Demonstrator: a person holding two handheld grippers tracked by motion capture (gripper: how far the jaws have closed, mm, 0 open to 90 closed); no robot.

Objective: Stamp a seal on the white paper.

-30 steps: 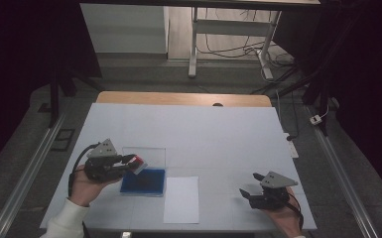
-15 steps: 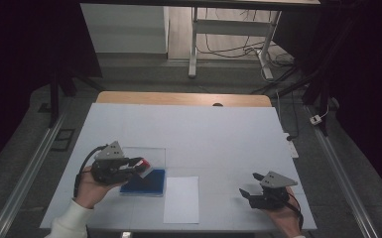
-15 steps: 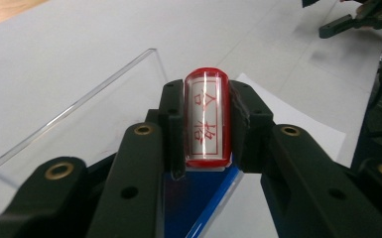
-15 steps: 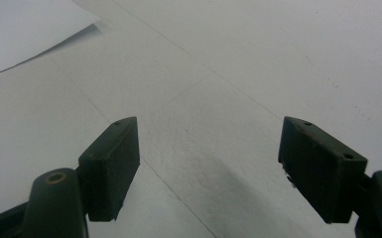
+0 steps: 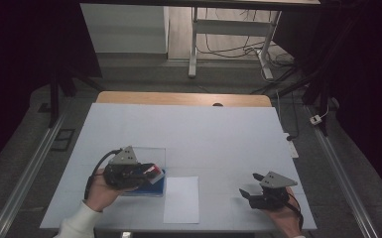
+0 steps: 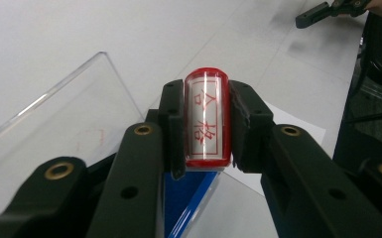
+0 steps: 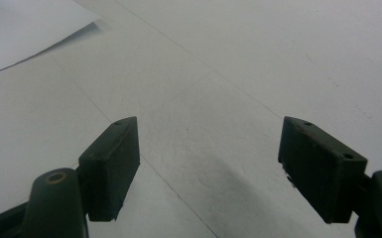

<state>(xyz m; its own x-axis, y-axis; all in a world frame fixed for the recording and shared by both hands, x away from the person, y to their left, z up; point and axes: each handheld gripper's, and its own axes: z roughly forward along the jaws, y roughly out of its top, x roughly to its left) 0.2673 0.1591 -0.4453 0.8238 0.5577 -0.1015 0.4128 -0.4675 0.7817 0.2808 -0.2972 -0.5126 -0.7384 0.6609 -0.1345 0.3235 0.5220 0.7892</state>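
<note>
Seen from the high view: left gripper [image 5: 146,173] over a blue ink pad [image 5: 159,186] with its clear lid [image 5: 151,153] folded back, just left of a white paper sheet [image 5: 181,199] on the pale table [image 5: 203,134]; stamp [image 5: 154,173] a mere red-and-white speck there. Made plain by the left gripper view: a small rounded block, glossy red plastic with a white face bearing two red characters [image 6: 206,119], clamped endwise between matte black pads [image 6: 175,124], glossy blue case below. Right gripper [image 5: 248,192] resting near the table's right front, jaws spread wide apart over bare, faintly grained surface, nothing between.
</note>
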